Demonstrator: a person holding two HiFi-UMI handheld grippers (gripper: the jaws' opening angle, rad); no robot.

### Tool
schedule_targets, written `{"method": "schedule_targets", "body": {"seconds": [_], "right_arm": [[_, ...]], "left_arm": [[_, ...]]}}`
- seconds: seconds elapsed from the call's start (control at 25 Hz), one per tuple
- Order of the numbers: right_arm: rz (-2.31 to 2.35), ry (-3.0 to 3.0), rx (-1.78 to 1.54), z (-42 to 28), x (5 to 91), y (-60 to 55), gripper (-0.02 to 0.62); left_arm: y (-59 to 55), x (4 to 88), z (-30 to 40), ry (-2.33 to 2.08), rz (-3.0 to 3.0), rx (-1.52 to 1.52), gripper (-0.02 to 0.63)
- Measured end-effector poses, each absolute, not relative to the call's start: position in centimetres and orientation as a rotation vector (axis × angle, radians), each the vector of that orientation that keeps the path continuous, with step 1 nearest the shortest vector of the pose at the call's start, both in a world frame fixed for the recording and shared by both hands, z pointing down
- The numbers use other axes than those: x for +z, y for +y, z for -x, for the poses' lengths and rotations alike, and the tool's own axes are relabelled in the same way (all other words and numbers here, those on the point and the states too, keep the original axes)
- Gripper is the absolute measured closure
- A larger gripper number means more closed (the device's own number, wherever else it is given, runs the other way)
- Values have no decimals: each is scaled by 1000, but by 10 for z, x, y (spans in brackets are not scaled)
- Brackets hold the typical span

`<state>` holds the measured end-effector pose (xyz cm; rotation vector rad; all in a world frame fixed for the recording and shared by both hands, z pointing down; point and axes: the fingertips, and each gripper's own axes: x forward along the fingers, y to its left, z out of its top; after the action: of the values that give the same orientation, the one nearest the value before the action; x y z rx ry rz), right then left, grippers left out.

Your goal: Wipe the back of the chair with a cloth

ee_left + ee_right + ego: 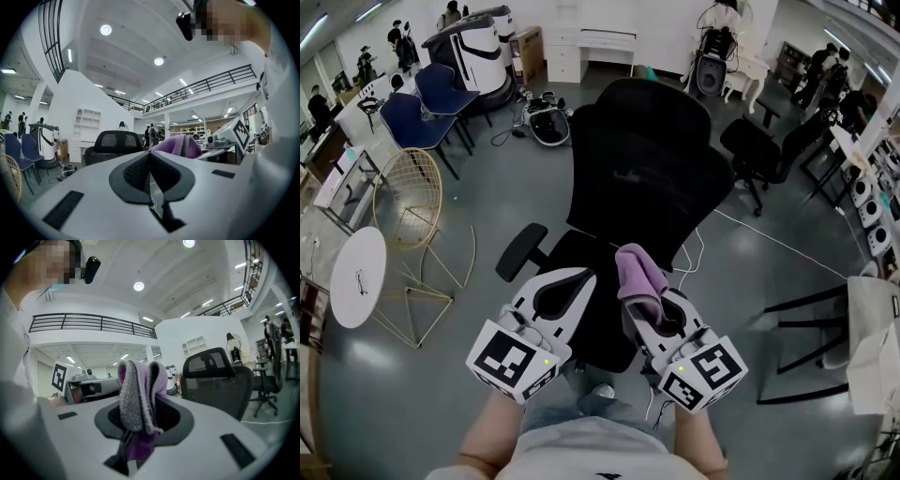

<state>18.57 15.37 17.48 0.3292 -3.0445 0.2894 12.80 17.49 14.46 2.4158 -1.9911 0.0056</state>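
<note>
Your head camera looks steeply down, close above the chair. Your 2 gripper cameras face outward, roughly level; all 3 views share that chair.

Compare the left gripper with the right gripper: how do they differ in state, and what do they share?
The left gripper holds nothing; the right gripper clamps a folded purple cloth. The left gripper's jaws meet pad to pad; the right gripper's are held apart by the cloth. Both are white with black pads and a marker cube, and neither touches the black chair.
</note>
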Motion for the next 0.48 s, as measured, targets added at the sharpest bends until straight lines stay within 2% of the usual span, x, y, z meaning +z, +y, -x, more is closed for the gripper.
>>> {"method": "schedule_targets", "body": {"seconds": [0.48], "right_arm": [[-525,-3008,340,-154,177,104,488]], "left_arm": [[117,144,-94,-1823,-2530,24,592]]}}
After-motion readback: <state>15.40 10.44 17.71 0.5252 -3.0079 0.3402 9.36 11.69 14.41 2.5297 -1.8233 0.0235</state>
